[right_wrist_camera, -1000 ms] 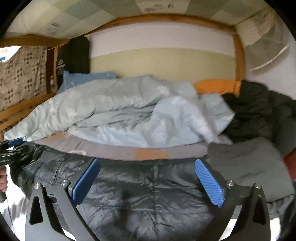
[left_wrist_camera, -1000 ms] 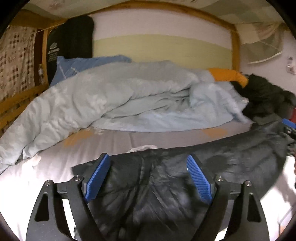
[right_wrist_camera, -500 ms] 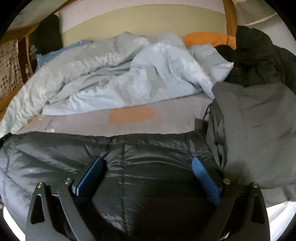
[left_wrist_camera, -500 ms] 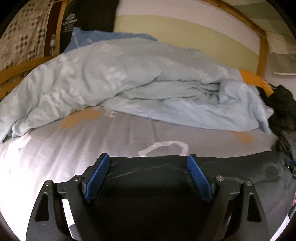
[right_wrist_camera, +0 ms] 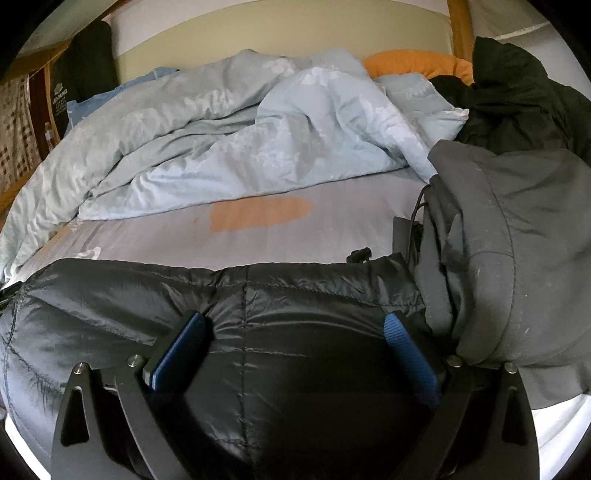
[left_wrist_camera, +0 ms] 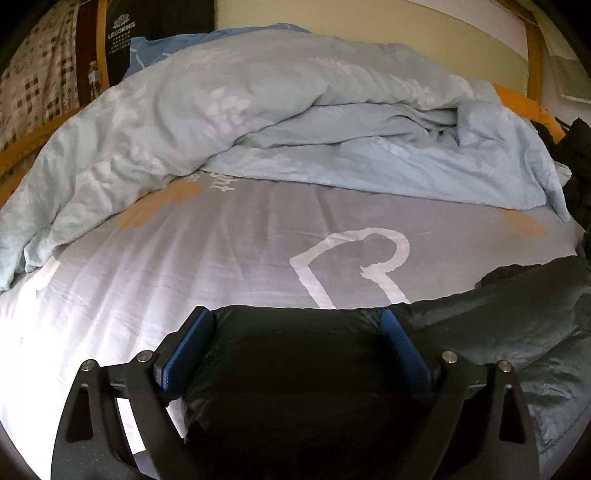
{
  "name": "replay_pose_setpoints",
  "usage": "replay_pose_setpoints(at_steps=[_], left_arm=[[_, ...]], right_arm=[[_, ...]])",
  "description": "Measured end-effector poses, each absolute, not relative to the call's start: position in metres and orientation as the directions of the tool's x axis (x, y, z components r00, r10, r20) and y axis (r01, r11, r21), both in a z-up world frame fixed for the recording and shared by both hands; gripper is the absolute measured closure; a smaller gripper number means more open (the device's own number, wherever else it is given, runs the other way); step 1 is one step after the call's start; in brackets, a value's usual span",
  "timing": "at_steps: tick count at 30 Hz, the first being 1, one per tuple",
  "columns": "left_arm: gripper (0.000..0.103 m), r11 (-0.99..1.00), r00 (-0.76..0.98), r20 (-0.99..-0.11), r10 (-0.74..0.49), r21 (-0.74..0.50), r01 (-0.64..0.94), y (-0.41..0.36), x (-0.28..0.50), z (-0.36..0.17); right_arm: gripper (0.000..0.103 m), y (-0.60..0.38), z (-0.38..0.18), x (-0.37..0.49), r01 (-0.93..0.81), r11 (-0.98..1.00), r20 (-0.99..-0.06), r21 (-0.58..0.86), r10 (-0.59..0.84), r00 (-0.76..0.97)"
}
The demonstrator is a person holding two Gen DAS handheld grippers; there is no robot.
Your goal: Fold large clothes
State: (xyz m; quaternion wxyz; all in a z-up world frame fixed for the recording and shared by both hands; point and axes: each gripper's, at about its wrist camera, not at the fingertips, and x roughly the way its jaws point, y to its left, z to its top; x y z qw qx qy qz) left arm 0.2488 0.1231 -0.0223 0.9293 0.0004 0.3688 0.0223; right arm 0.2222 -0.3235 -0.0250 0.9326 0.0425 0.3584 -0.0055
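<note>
A black quilted down jacket (right_wrist_camera: pixel 258 306) lies spread across the near part of a bed, on a grey bedsheet (left_wrist_camera: pixel 184 266) printed with orange patches and a white outlined shape. Its shiny, stitched panels run the width of the right wrist view; in the left wrist view one end of it (left_wrist_camera: pixel 295 369) fills the space at the gripper.

The left gripper (left_wrist_camera: pixel 295 332) points down at the jacket's edge. Its blue-padded jaws are opening, with a puffy fold of the jacket bulging between them; the fabric fills the gap, touching both pads. The right gripper (right_wrist_camera: pixel 295 332) also stands wide, with the jacket's quilted surface between its blue pads (right_wrist_camera: pixel 410 354). Whether those pads press the fabric or merely rest against it cannot be told.

Just to the right of the jacket, a dark grey garment (right_wrist_camera: pixel 517 240) lies folded, its edge overlapping the right gripper's far finger. Behind it sits a heap of black clothing (right_wrist_camera: pixel 517 92).

Farther back, a crumpled pale blue duvet (left_wrist_camera: pixel 295 110) with a white leaf pattern stretches across the bed. An orange pillow (right_wrist_camera: pixel 417 62) peeks out behind it, against a pale green headboard (right_wrist_camera: pixel 277 33) framed in wood.
</note>
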Motion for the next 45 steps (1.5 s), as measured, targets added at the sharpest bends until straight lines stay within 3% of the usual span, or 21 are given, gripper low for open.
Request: replay_pose_setpoints(at_steps=[14,18,22,26,30,34,35,40,45], left_arm=[[0.007,0.997,0.736,-0.673,0.076,0.045,-0.061,0.12,0.247,-0.022],[0.019,0.996,0.84,-0.536,0.084,0.051,-0.067,0.12,0.215,0.002],[0.02,0.999,0.945,-0.328,0.023,0.041,-0.01,0.101,0.149,0.053],[0.02,0.993,0.969,-0.236,-0.074,0.072,0.093,0.059,0.094,0.089],[0.032,0.986,0.961,-0.245,-0.132,0.067,0.152,0.012,0.059,0.094],[0.062,0.978,0.926,-0.327,-0.189,0.024,0.208,-0.03,0.05,0.078],[0.065,0.975,0.915,-0.35,-0.202,0.015,0.221,-0.039,0.05,0.073],[0.072,0.976,0.861,-0.46,-0.216,-0.066,0.21,-0.066,0.07,0.052],[0.08,0.98,0.813,-0.548,-0.198,-0.113,0.162,-0.077,0.09,0.031]], right_arm=[[0.004,-0.323,-0.026,0.221,0.04,0.996,-0.666,0.075,0.02,0.746],[0.003,-0.328,-0.022,0.214,0.009,0.992,-0.632,0.126,0.073,0.771],[0.003,-0.337,0.001,0.183,0.007,0.987,-0.58,0.163,0.09,0.809],[0.003,-0.331,0.04,0.143,0.022,0.994,-0.501,0.104,0.033,0.865],[0.002,-0.325,0.081,0.106,0.029,0.995,-0.417,0.092,0.012,0.909],[0.002,-0.319,0.102,0.077,0.002,0.999,-0.377,0.044,0.014,0.926],[0.002,-0.318,0.103,0.074,-0.006,1.0,-0.375,0.031,0.017,0.927],[0.002,-0.316,0.103,0.066,-0.026,1.0,-0.37,-0.012,0.02,0.929],[0.002,-0.334,0.102,0.062,-0.025,0.999,-0.376,0.039,0.038,0.926]])
